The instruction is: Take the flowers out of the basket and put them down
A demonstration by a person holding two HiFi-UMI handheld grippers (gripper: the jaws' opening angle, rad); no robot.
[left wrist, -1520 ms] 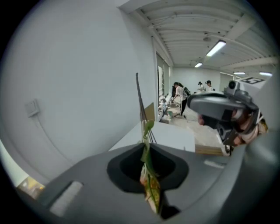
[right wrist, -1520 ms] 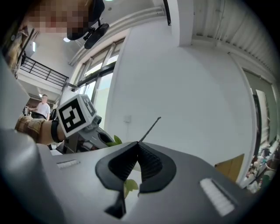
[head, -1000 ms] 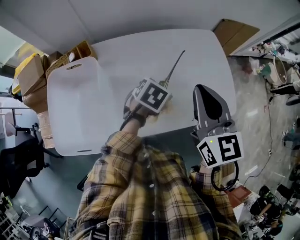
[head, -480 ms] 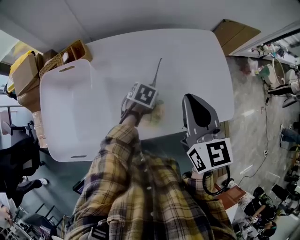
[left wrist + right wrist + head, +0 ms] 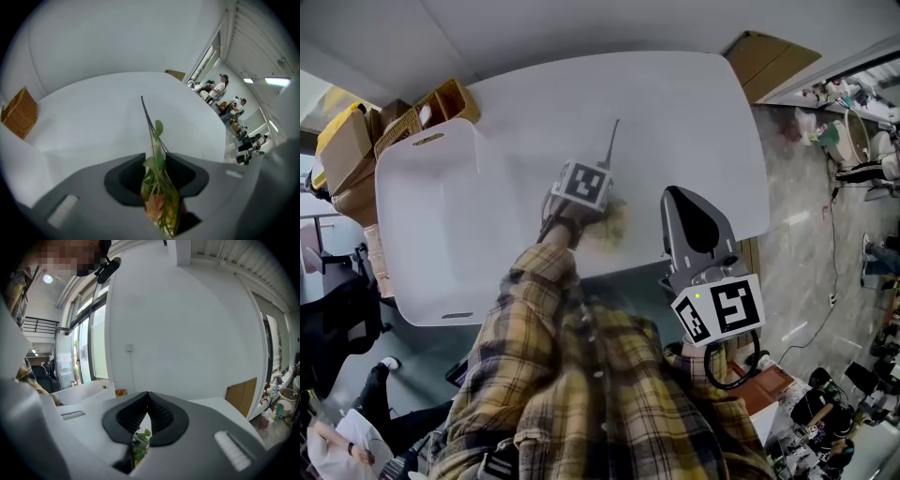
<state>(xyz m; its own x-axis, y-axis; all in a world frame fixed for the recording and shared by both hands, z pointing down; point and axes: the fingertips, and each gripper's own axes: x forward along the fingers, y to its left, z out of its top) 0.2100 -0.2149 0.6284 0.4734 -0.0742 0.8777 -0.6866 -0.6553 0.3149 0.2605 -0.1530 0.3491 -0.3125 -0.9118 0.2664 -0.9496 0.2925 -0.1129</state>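
Observation:
A flower sprig with a long thin stem (image 5: 610,142) and orange blooms (image 5: 615,223) lies on the white table (image 5: 694,112), right of the white basket (image 5: 403,234). My left gripper (image 5: 586,187) is right over it. In the left gripper view the sprig (image 5: 157,187) sits between the jaws (image 5: 154,157), which are opening and stand apart from it; its stem (image 5: 147,112) runs out over the table. My right gripper (image 5: 682,192) hovers at the table's near edge, to the right of the flower, shut and empty (image 5: 147,393). Green leaves (image 5: 139,446) show below its jaws.
A wicker box (image 5: 442,99) and cardboard boxes (image 5: 342,150) stand beyond the white basket at the far left. A brown board (image 5: 769,61) leans past the table's far right corner. People and clutter are on the floor to the right (image 5: 220,91).
The left gripper brought the flower nearer and down onto the table, with the stem swinging from far-right to nearly straight away. In the last half second it barely moved. The right gripper drifted slightly left.

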